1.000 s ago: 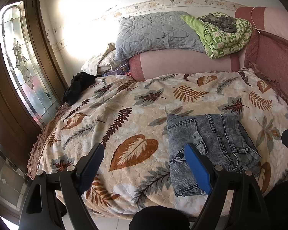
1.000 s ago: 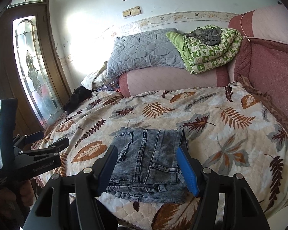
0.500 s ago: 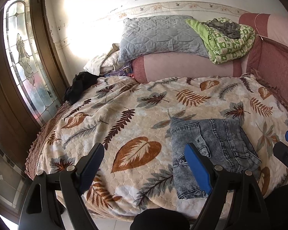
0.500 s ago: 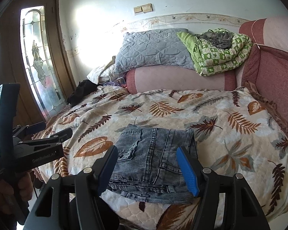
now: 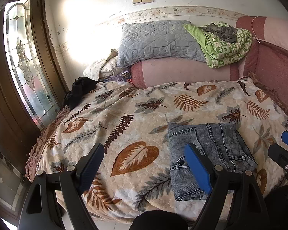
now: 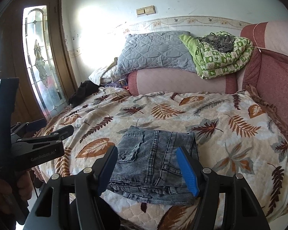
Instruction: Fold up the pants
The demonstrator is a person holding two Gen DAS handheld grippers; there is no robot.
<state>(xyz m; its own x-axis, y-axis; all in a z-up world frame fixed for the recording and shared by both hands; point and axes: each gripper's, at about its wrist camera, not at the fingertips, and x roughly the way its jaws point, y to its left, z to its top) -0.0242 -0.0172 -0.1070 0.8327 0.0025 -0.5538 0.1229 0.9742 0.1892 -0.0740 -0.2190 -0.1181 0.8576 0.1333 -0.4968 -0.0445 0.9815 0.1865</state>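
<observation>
Right wrist view: pants [image 6: 153,163] folded into a compact square near the front edge of the bed [image 6: 230,118], on the leaf-print blanket, waistband button and pocket facing up, layers stacked at the near edge. Right gripper [image 6: 146,169] above and in front of the stack, jaws apart, nothing between them, no contact with the denim. Left gripper [image 5: 144,164] likewise empty with jaws wide, aimed at bare blanket just left of the pants [image 5: 207,153]; also seen from the side at the left edge of the right view, held in a hand [image 6: 7,191]. Compared with a second ago: jaw gaps unchanged on both, pants same shape and spot, no new crease. Only change is framing, more wall and a picture frame now in view at the top, bed slightly lower in shot, so a small tilt or pull back and no work on the cloth. Reads as fold finished and both tools clear of the pile. Task probably at or near its end; at most a light press to flatten the loose layers at the near edge. Grey pillow [image 6: 155,51], green quilt [image 6: 220,55] and black garment [image 6: 84,92] at the head end, well apart from the pants, not involved.
</observation>
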